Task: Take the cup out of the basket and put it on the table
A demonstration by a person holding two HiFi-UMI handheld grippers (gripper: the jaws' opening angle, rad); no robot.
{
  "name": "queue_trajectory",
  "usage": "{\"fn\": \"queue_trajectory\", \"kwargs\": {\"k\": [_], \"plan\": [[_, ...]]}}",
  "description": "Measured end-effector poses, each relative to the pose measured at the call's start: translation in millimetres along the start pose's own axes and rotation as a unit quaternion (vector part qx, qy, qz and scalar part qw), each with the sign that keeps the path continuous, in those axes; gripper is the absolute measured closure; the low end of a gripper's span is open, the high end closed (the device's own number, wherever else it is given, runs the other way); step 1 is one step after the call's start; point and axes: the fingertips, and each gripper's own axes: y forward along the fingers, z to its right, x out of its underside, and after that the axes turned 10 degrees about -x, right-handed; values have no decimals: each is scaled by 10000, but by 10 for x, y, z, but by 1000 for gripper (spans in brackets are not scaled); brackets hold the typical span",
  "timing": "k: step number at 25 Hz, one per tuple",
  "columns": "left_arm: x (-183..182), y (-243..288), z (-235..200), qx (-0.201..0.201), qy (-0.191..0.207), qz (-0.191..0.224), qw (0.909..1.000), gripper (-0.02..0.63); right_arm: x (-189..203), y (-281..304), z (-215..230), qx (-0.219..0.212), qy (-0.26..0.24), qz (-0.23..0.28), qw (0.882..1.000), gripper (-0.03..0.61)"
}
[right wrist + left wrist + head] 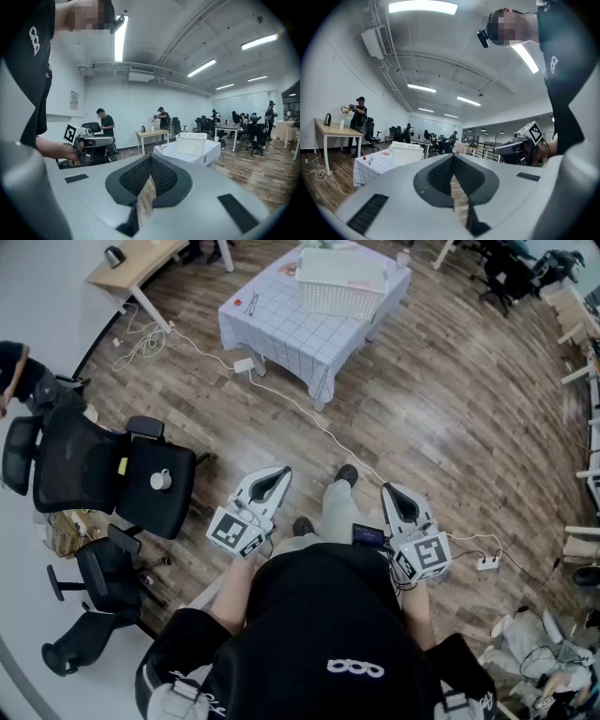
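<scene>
The white slatted basket stands on a table with a checked cloth across the room. What it holds is hidden, and no cup shows in it. The basket also shows far ahead in the left gripper view, and the basket in the right gripper view. My left gripper and right gripper are held close to the person's body, well short of the table, both shut and holding nothing. In their own views the left gripper and right gripper show jaws pressed together over wood floor.
Two black office chairs stand at the left, one with a white mug on its seat. A white cable runs across the floor from the table toward the person's feet. A wooden desk sits at the back left. People stand near it.
</scene>
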Motion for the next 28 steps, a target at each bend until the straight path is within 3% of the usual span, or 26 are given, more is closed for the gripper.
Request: {"fn": "queue_trajectory", "kwargs": {"k": [5,11,14,20,28], "plan": [[-1,60,40,71,7,-82,9999,606,58,-47,33,100,89,-33,9999,555],[-12,518,-16,325,118,-132,9993,606,166,53,360,158,404,-49,9990,554],[-100,858,-55,462,244,-135,9985,606,83,162,704,243,639,168,9975,554],[-437,1787,-345,612,534,-156,9966,606,-408,666,1566,91,421,477,9979,554],[-636,2822,-830,344,457,-184,9982,606,-845,1276,2627,-311,320,503,9977,554]]}}
